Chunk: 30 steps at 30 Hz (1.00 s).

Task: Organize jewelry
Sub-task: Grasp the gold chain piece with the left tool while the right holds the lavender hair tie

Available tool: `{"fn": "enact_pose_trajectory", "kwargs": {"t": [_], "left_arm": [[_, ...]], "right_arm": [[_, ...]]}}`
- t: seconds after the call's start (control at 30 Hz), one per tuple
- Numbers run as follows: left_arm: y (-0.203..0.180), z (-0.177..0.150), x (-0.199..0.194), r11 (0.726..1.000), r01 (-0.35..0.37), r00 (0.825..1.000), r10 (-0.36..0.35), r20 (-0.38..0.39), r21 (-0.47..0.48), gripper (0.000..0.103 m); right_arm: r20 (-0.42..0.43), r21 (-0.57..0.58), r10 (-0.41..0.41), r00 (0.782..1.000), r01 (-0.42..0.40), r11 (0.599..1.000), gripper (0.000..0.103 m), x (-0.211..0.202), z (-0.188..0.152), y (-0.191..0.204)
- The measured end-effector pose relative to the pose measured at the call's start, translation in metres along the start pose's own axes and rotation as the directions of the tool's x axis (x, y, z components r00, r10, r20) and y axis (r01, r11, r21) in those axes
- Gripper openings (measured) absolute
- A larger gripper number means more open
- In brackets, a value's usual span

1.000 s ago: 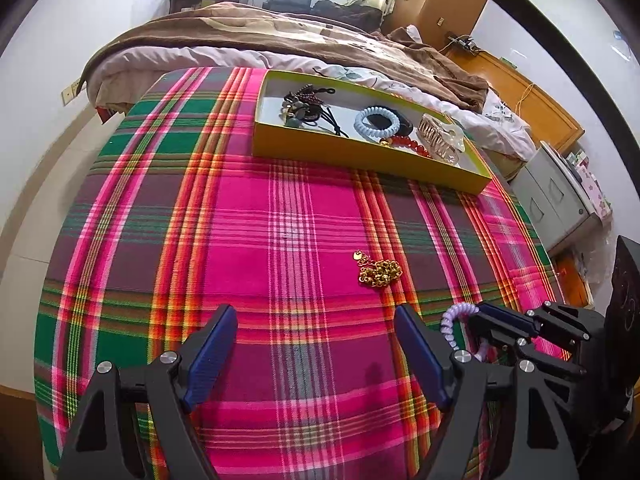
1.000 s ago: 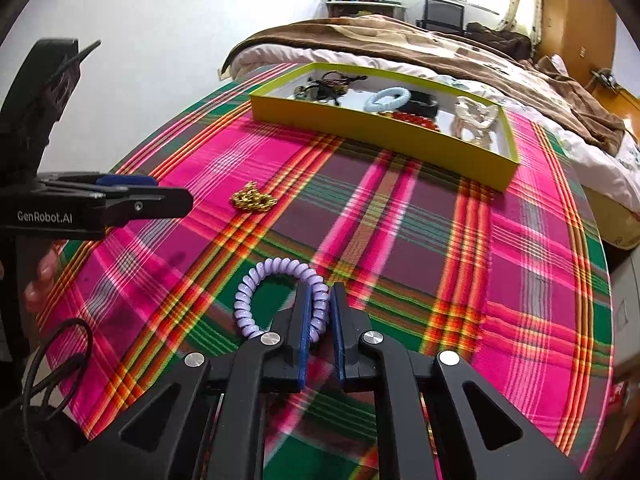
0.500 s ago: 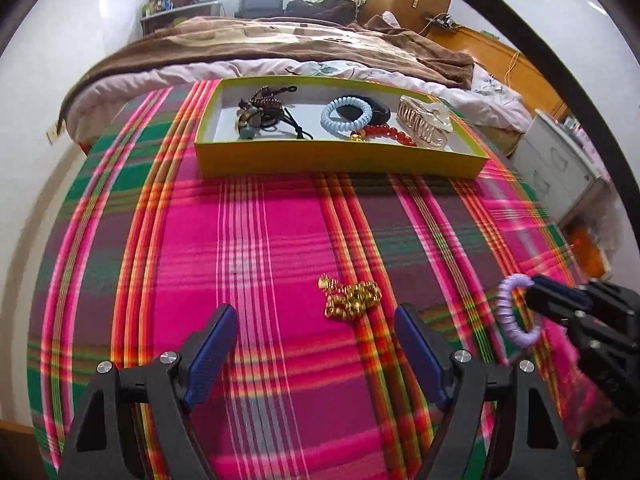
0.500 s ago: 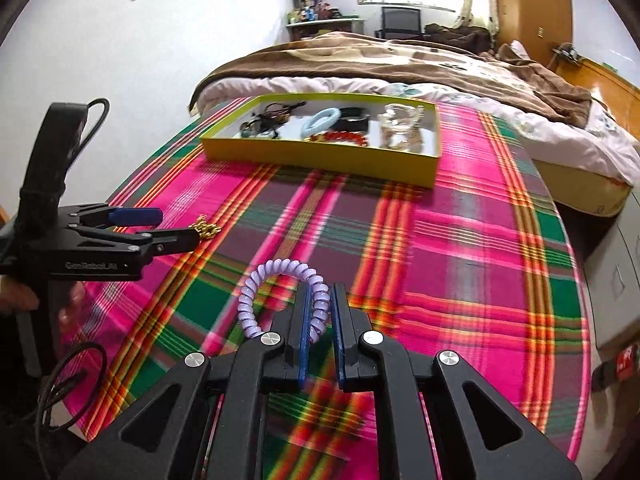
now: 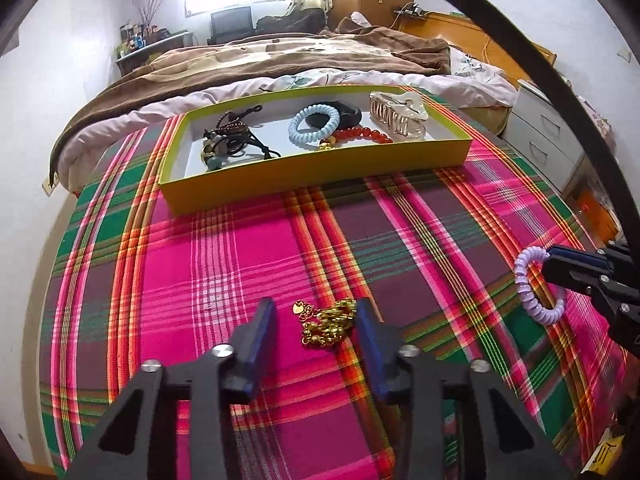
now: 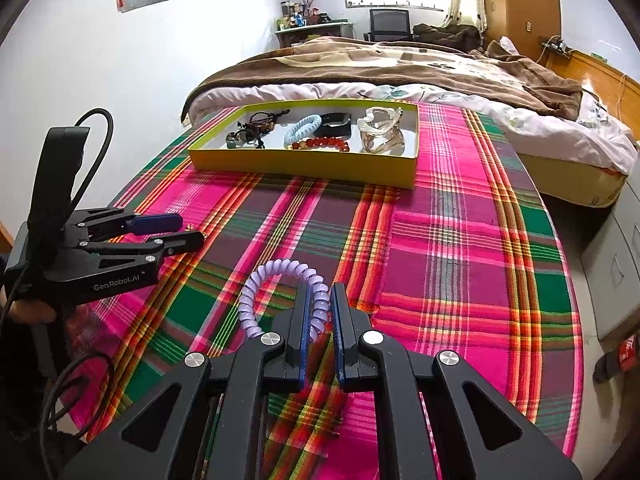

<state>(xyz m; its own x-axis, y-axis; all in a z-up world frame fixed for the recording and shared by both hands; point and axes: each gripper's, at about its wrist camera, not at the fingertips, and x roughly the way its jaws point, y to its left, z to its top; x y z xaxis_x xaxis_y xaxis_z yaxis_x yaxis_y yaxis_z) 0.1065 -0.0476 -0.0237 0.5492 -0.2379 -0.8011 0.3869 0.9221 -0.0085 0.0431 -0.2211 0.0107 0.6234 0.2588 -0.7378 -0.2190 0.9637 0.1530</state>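
- Bedroom setting noted; a plaid cloth point(image 5: 248, 264) covers the work surface, with a bed point(image 5: 280, 60) behind it.
- Yellow tray point(image 5: 320, 168) is seen at the far edge, already holding a blue coil tie point(image 5: 314, 126), red beads point(image 5: 364, 135), a dark cord bundle point(image 5: 228, 140) and a clear hair claw point(image 5: 396, 114); these are judged sorted.
- Two items are judged left: a gold chain point(image 5: 328, 324) on the cloth and a purple coil tie point(image 6: 280, 292).
- Left gripper point(image 5: 316, 334) is closing, the chain lying between its jaws; pad contact is not yet seen.
- Right gripper point(image 6: 320, 320) is clenched on the purple tie, which is held above the cloth, well short of the tray.
- Chain is almost hidden behind the left gripper in the right view; it is shown clearly only in the left view.
- A hand point(image 6: 28, 308) is glimpsed only in the right view.
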Motion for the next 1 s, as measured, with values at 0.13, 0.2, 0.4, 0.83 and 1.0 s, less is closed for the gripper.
{"fn": "enact_pose_trajectory", "kwargs": {"t": [0.13, 0.2, 0.4, 0.83, 1.0], "left_arm": [[-0.001, 0.001, 0.000, 1.000, 0.008, 1.000, -0.008, -0.002, -0.001, 0.017], [0.000, 0.002, 0.000, 1.000, 0.019, 1.000, -0.019, -0.002, -0.004, 0.011], [0.000, 0.001, -0.003, 0.998, 0.052, 0.999, -0.052, 0.002, -0.018, 0.010], [0.008, 0.009, -0.029, 0.994, 0.084, 0.994, -0.079, 0.069, -0.065, 0.010], [0.011, 0.013, -0.039, 0.994, 0.084, 0.993, -0.078, 0.091, -0.073, 0.010]], "right_arm": [[0.000, 0.003, -0.002, 1.000, 0.002, 1.000, 0.010, 0.000, 0.000, -0.001], [-0.001, 0.006, -0.003, 1.000, 0.003, 1.000, 0.010, 0.000, 0.000, -0.001], [-0.001, 0.006, -0.004, 1.000, 0.004, 1.000, 0.010, 0.000, 0.000, -0.001], [0.026, 0.000, -0.004, 1.000, 0.004, 1.000, 0.010, -0.008, 0.007, 0.004], [0.053, 0.008, -0.004, 0.999, 0.004, 1.000, 0.010, -0.015, 0.013, 0.003]]}}
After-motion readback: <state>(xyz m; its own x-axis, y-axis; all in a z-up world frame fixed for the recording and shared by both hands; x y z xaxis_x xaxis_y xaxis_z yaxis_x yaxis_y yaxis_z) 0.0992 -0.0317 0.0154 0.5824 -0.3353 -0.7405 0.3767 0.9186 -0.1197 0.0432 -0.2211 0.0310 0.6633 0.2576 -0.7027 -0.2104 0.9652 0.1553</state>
